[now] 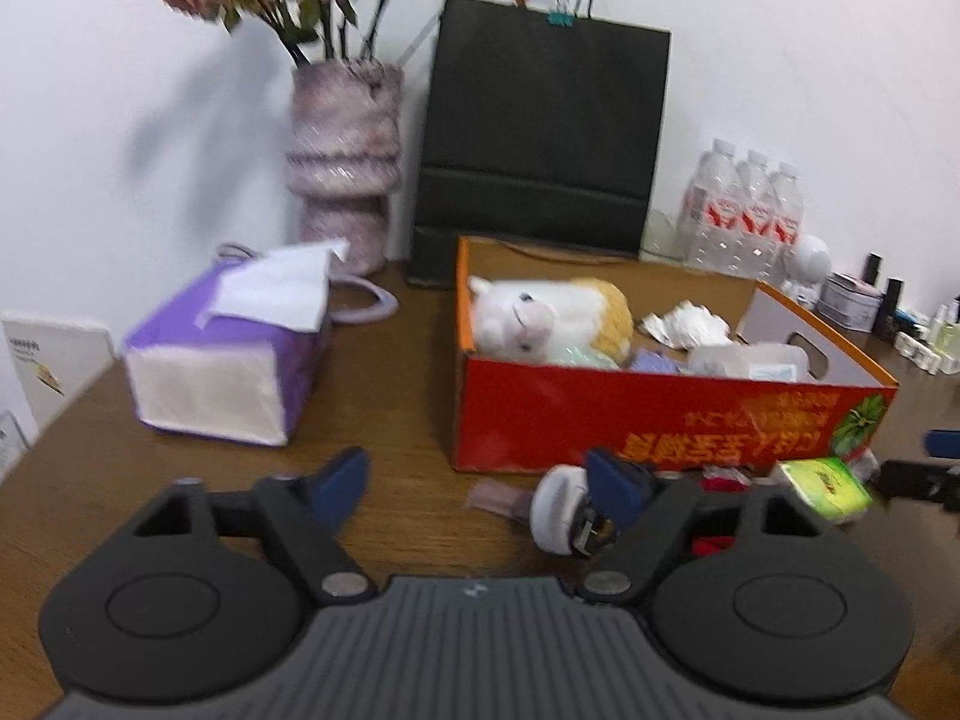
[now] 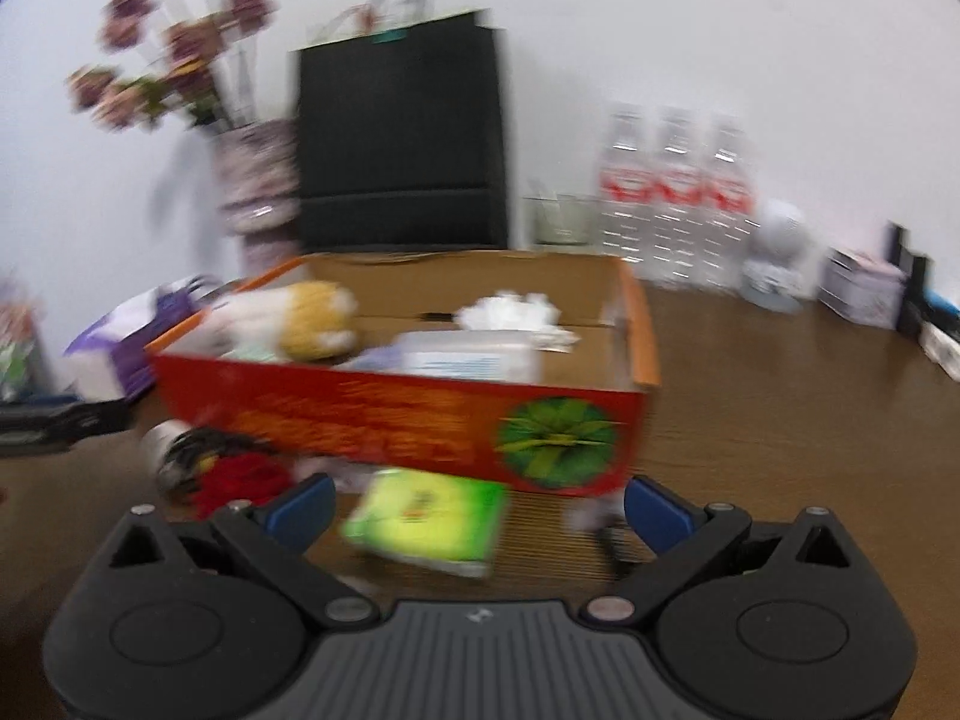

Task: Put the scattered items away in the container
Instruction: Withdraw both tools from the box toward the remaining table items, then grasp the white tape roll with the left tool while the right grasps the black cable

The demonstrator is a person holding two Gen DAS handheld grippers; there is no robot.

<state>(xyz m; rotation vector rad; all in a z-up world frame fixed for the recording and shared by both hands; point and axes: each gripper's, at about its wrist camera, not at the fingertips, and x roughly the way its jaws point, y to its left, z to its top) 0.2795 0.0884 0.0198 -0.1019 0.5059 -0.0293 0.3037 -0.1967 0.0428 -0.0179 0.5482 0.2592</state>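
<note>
An open red cardboard box (image 1: 660, 414) (image 2: 408, 414) on the wooden table holds a white and yellow plush toy (image 1: 540, 318), crumpled white paper (image 1: 687, 321) and a clear plastic pack. In front of it lie a small white round item (image 1: 561, 507) (image 2: 162, 441), a red fluffy thing (image 2: 240, 477) and a green tissue pack (image 1: 825, 483) (image 2: 429, 519). My left gripper (image 1: 480, 486) is open; the white item sits just inside its right finger (image 1: 618, 483), the other finger well apart. My right gripper (image 2: 480, 510) is open around the green pack, not touching it.
A purple tissue box (image 1: 228, 360) lies left of the red box. A mottled vase with dried flowers (image 1: 345, 162), a black paper bag (image 1: 540, 138) and packed water bottles (image 1: 744, 210) stand along the back wall. Small jars and boxes (image 1: 888, 312) crowd the right side.
</note>
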